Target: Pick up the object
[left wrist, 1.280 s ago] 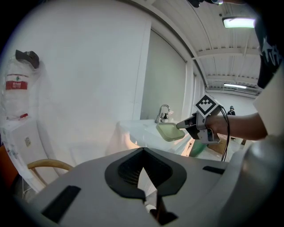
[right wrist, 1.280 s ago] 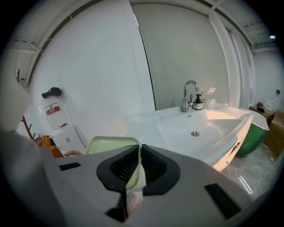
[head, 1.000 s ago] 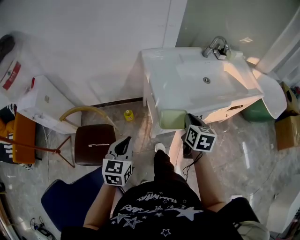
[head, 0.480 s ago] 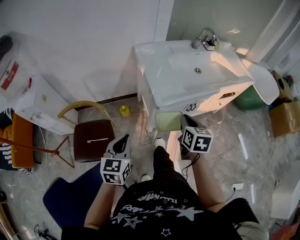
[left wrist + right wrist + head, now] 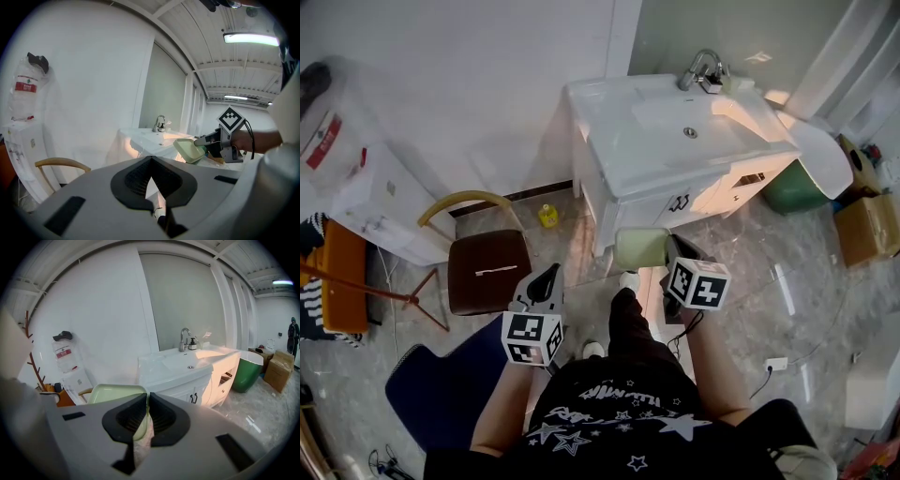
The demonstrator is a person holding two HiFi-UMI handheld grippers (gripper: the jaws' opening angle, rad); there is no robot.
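A pale green rectangular tray (image 5: 639, 247) hangs in the air in front of the white sink cabinet, below the basin's front edge. My right gripper (image 5: 671, 244) is shut on the tray's right rim. In the right gripper view the jaws pinch that thin rim (image 5: 115, 392) between the black pads (image 5: 161, 416). The left gripper view shows the same tray (image 5: 190, 150) out to the right. My left gripper (image 5: 547, 275) is lower left of the tray, over the floor. Its jaws meet at the tip, shut on nothing (image 5: 151, 159).
A white washbasin (image 5: 623, 141) with a chrome faucet (image 5: 703, 70) stands ahead. To the left is a brown chair (image 5: 487, 272) with a curved wooden back. Behind the chair stands a white cabinet (image 5: 366, 202). A yellow item (image 5: 547, 217) lies on the floor. At right are a green bin (image 5: 792, 192) and a cardboard box (image 5: 867, 225).
The head view has shifted, so the basin sits a little higher and further left. The right gripper still holds the tray at about the same height. The left gripper has barely moved.
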